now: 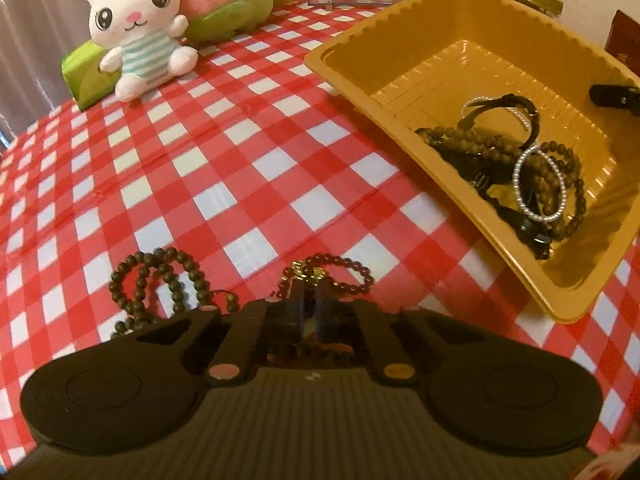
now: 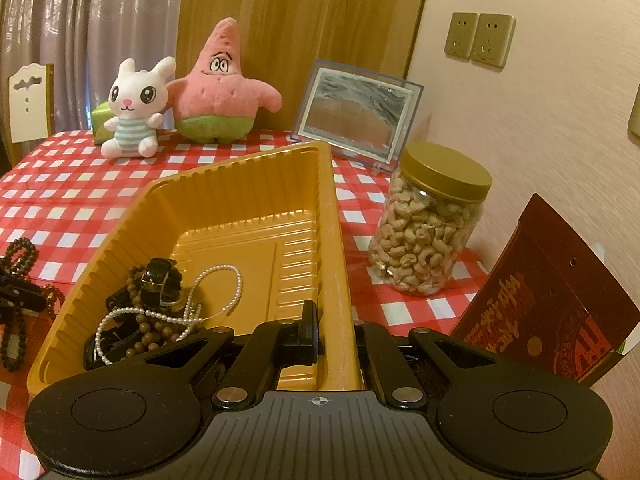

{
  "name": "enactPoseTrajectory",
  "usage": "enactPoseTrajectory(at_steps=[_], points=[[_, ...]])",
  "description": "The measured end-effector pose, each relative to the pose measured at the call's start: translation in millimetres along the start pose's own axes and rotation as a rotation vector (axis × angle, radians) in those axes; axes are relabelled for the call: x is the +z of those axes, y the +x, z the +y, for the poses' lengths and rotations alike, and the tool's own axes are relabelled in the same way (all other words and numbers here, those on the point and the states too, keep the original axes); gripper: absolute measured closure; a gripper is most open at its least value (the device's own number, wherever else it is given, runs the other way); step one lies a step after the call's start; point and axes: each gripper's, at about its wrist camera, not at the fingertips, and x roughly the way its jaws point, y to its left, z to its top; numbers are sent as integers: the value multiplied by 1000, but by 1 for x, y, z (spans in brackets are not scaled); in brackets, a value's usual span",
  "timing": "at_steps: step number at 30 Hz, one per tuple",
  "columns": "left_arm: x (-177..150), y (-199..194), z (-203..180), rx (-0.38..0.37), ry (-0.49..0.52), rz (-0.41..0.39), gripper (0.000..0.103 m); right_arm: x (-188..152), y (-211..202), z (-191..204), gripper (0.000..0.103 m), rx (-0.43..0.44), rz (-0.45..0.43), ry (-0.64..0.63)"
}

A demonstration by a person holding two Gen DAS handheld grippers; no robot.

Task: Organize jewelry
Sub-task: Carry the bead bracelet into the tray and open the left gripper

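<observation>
left claw: pinched on reddish-brown bead bracelet with gold charm lying on the checked worktop, probably for lifting | right claw: clamped on ribbed yellow plastic tray wall, steadying it

Counts only:
- Soft toys: two – white rabbit, pink starfish.
- Yellow tray: one.
- Bead strings on cloth: two – dark one, reddish one with gold charm.
- In tray: pearl strands, brown beads, black watch – tangled, exact number unclear.
- Nut jar: one.
- Picture frame: one.
- Wall sockets: two.
- Red packet: one.
- Chair: one.
- Grippers: two – left gripper, right gripper.
</observation>
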Motion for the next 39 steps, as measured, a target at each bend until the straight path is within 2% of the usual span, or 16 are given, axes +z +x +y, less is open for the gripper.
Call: enactPoseTrajectory(at_steps=[4,14,30,39], points=[[-3,-5,-3,-22,-33,11,99,0,1,0,100,0,1,3],[-3,-12,-4,-19,-142,16,100,1,1,-2,100,1,0,1],[11,-103,-3,-50,-265,-151,100,1,0,-3,100,3,-1,8],[41,-136,-29,-151,-257,-261,100,0,0,0,100,10,-9,9]])
